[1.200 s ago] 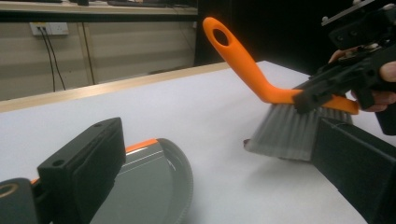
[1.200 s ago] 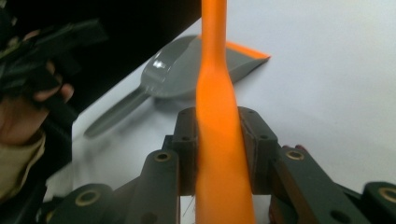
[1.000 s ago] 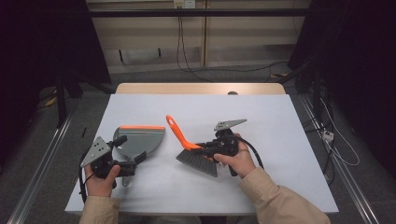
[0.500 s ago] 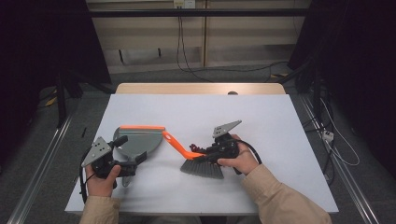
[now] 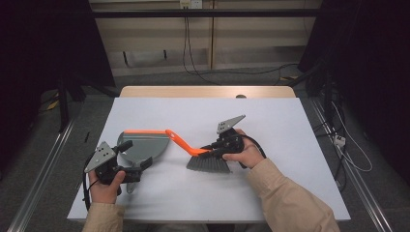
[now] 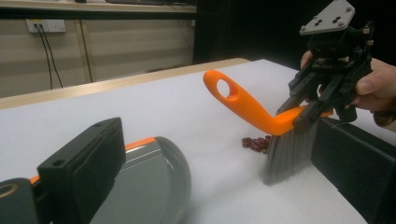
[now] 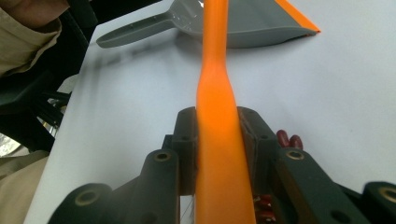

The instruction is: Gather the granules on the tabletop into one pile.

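My right tongs (image 5: 211, 151), clamped on the orange-handled brush (image 5: 205, 161), have brought it down since a second ago, so its grey bristles now stand on the table (image 5: 290, 145) beside a small heap of red beans (image 6: 255, 143), ready to sweep. The brush's handle, its long axis, slants up and away toward the grey dustpan (image 5: 140, 145), whose handle my left tongs (image 5: 133, 170) grip at the table's near left.

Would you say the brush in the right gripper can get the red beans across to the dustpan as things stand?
Probably yes. The right gripper is shut on the brush, whose bristles stand on the table just behind the red beans. Only bare table lies between them and the dustpan, which the left gripper holds.
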